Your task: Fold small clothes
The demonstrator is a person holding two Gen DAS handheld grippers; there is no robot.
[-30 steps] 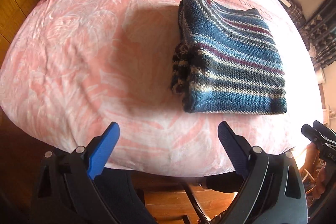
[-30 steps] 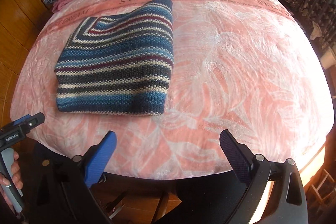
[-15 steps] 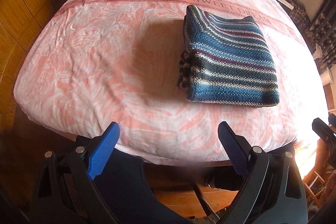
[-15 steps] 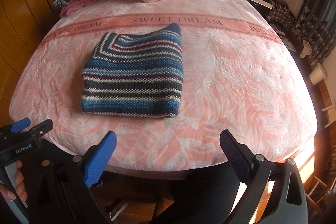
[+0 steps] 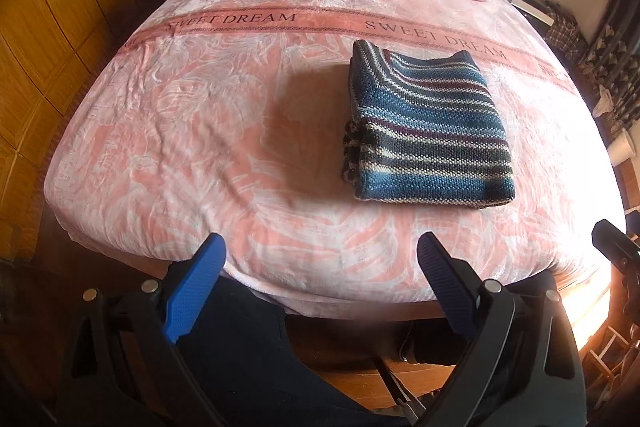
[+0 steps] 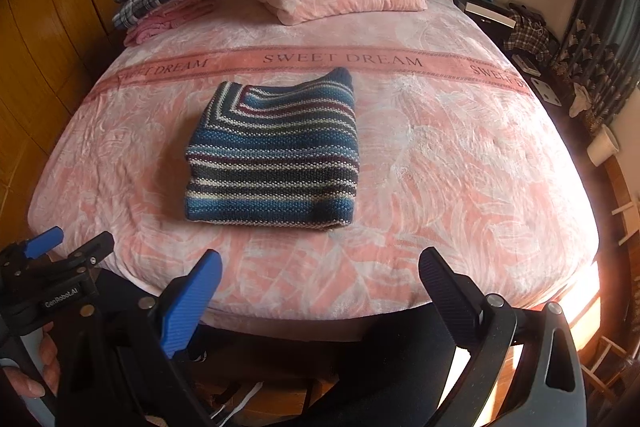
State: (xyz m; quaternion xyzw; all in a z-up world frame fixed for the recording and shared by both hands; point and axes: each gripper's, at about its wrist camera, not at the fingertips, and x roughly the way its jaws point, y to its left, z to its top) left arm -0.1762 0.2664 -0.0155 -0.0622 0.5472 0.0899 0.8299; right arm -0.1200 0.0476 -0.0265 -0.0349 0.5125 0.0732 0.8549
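You've pulled both hand-held grippers, left [image 5: 320, 267] and right [image 6: 320, 277], back off the bed [image 5: 180, 131], jaws wide and empty, leaving the sweater [image 6: 276, 155] folded, apparently done.

Lighting: daylight, warm, entering from your right. The lower right edge of the bed [image 6: 576, 291] is blown out to glare in both views.
Shadows: a soft shadow lies on the bedspread [image 5: 224, 131] just left of the folded sweater [image 5: 428, 131]; the wooden wardrobe [image 5: 44, 39] on your left sits dimmer.
Focus: the sweater's stripes and the printed lettering read sharp. Your fingers [image 5: 196, 287] are crisp, though the strip between them below the bed's edge looks smeared.
Distortion: heavy fisheye. The bed bulges and the corners fall to black.
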